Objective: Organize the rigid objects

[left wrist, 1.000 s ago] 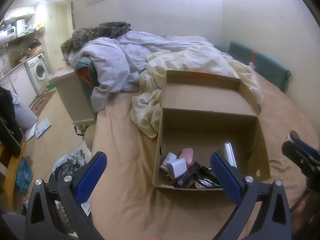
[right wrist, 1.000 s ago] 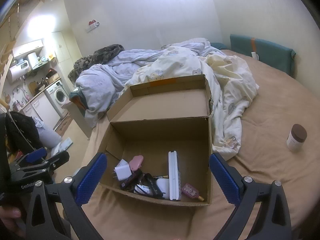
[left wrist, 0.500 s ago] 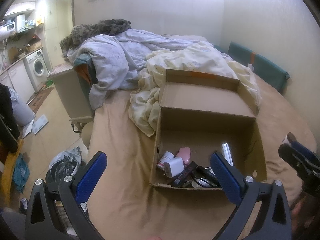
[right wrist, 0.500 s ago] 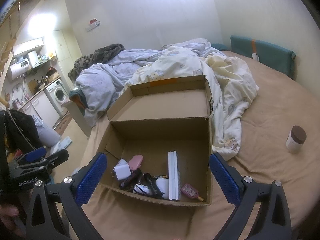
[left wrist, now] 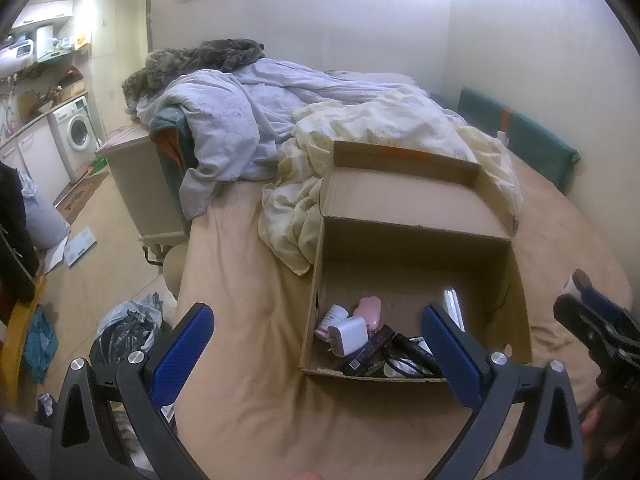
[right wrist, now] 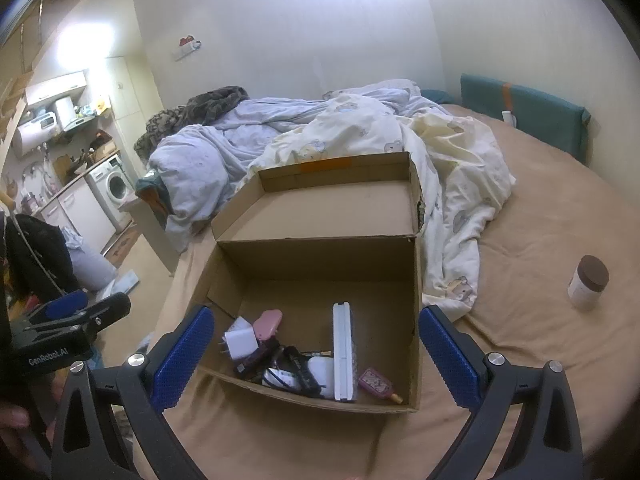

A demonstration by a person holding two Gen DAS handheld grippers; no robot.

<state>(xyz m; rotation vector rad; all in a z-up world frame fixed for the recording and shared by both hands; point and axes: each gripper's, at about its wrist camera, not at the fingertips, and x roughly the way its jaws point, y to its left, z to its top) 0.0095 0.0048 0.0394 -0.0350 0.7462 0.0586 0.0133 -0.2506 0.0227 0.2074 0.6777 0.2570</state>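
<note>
An open cardboard box (left wrist: 416, 248) (right wrist: 316, 260) sits on the tan bed sheet, its lid folded back. Inside lie a white charger plug (right wrist: 240, 342), a pink case (right wrist: 268, 322), a long white flat box (right wrist: 344, 350), black cables (right wrist: 296, 368), a small pink bottle (right wrist: 378, 382) and a pill bottle (left wrist: 330, 318). A white jar with a brown lid (right wrist: 587, 286) stands alone on the sheet, right of the box. My left gripper (left wrist: 313, 316) hovers open before the box's near left corner. My right gripper (right wrist: 316, 316) is open over the near wall, holding nothing.
Rumpled lilac and cream duvets (right wrist: 360, 136) pile up behind the box. A teal cushion (right wrist: 524, 112) lines the right wall. The bed's edge drops off at the left to a floor with a black bag (left wrist: 128, 328), a cabinet (left wrist: 140, 184) and a washing machine (left wrist: 78, 134).
The left gripper has drifted slightly, so the box sits a little further left in its view. The right gripper has hardly moved. Both stay open and empty.
</note>
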